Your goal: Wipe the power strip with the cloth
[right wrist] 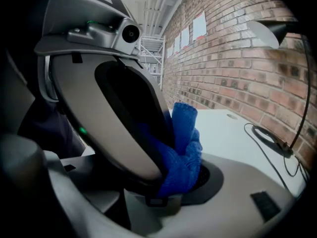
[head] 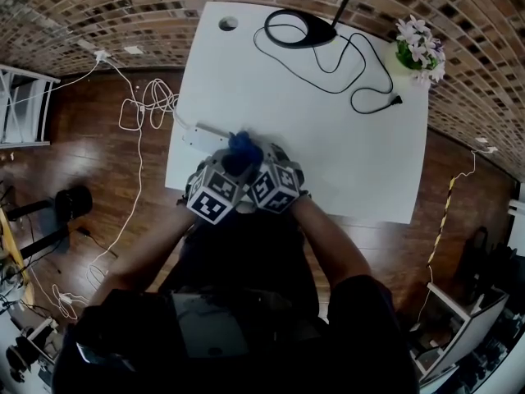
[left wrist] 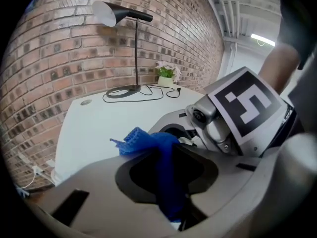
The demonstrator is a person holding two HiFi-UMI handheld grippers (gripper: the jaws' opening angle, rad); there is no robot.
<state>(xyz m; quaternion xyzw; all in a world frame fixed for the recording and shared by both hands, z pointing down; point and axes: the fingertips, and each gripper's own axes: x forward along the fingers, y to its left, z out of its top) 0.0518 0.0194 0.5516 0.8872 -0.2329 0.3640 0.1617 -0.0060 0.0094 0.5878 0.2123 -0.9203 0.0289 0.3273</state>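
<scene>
Head view: white power strip lies slantwise near the left edge of the white tabletop, its cord trailing off to the wood floor. Blue cloth, bunched, sits at the strip's right end; whether they touch we cannot tell. Left gripper and right gripper crowd together at the near edge. Bare tabletop lies open beyond and to the right, up to the lamp base, its black cable and the flower pot. Left gripper view: jaws of the left gripper clenched on a hanging fold of cloth. Right gripper view: jaws of the right gripper clamp a thick, nubbly wad of cloth.
</scene>
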